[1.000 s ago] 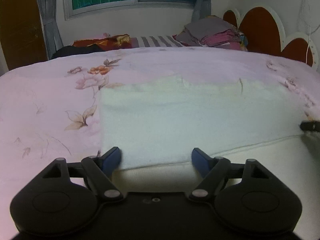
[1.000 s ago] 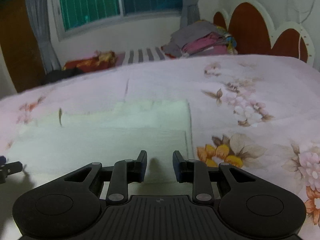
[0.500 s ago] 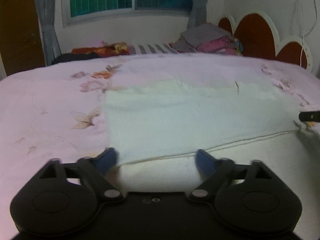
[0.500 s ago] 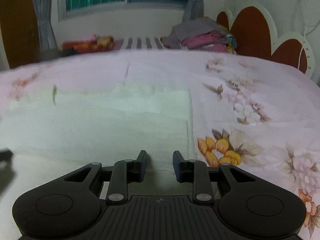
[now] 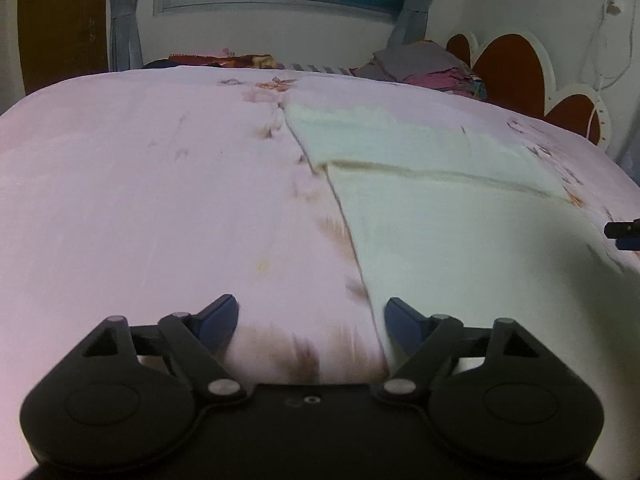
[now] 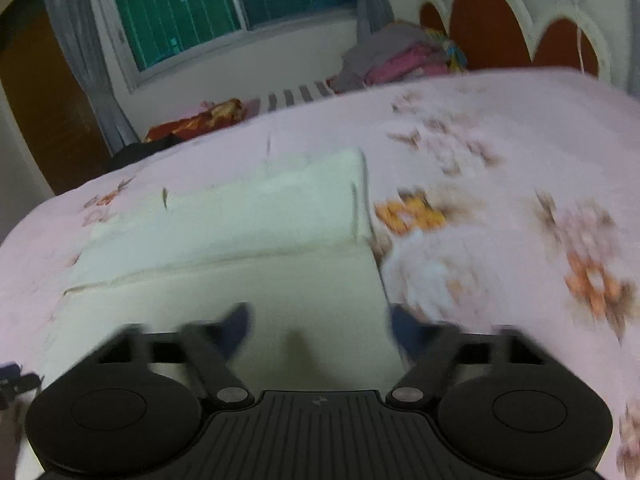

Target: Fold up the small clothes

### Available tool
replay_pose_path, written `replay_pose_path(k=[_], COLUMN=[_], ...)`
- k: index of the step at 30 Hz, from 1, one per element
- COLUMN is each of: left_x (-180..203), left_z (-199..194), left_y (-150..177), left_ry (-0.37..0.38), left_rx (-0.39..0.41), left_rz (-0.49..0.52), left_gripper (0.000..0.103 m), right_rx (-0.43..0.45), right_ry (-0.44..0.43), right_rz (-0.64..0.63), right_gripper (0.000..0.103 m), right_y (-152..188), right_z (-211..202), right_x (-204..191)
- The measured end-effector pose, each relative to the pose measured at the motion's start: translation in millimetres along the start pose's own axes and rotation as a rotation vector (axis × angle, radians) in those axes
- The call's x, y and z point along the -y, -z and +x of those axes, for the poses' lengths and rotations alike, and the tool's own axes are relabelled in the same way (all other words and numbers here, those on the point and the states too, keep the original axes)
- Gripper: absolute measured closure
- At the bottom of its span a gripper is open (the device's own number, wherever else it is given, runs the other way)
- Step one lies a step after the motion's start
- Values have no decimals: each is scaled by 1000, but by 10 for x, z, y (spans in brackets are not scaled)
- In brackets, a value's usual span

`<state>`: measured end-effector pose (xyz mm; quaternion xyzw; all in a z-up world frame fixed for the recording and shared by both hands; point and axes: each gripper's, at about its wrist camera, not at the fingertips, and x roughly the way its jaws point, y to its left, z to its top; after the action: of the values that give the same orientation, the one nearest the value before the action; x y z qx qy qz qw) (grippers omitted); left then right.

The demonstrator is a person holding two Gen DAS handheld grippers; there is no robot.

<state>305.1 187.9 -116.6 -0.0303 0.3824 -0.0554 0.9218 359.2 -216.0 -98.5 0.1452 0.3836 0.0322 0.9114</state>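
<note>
Pictured on a pink floral bed (image 5: 160,184): a cream cloth (image 5: 460,240), spread flat, long axis running side to side between the two tools. Lies to the right of the left tool (image 5: 308,320), with only its left edge reaching that tool's right finger and mostly bare bedsheet showing in the gap. Jaws there standing well apart, just narrowed a little, clamped on nothing.

Sits directly ahead of and under the right tool (image 6: 320,320), whose jaws have just been opening and stand apart over the near right corner, the cloth's right edge passing just inside the right finger. Blurred view, but no pinch on the fabric to be seen.

Judged nearer to the work: the right tool, already over cloth, while the left hangs beside the opposite short end. Any coming fold likely to turn on that layout, with one short end to be carried across toward the other along the long axis.

Looks soft, thick and towel-like, pale cream to faint green in this light. Appears already doubled once, with a hem line crossing it from side to side and a second layer showing beyond. Few wrinkles, edges fairly square. Far behind, near the headboard, a pile of clothes (image 5: 432,68).
</note>
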Motion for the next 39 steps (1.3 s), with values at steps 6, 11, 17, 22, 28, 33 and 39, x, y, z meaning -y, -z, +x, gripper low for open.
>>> replay_pose_path(k=[6,11,17,22,28,33,39], left_x=[197,311,344,296,104,35,34], left_z=[-328,-581,-856,-968,-970,-823,-858], left_y=[267,491,824,1009,1189,1260,1358], left_ry=[13,68,173,240,356,409,376], left_rx=[-20,-43,-61,-74,-75,-64,-63], left_rz=[-38,-119,-256,-318,-488,-599,-599], left_gripper=[30,33,37,43,52,69,99], right_rx=[-24,-34,-120,-164,-193,-209,-240], right_ry=[-34,-50,-138,-243,-338,-411,-460], right_rz=[53,73,179,226,271,396,349], right_gripper=[57,57,57,57,57,78,101], right_y=[244,545,1044,1278,1470,1478,1417], right_z=[-368,-781,-1139,-1340,-1481,-1363,-1282], right_x=[302,581,938,1040,1032,1171,1098])
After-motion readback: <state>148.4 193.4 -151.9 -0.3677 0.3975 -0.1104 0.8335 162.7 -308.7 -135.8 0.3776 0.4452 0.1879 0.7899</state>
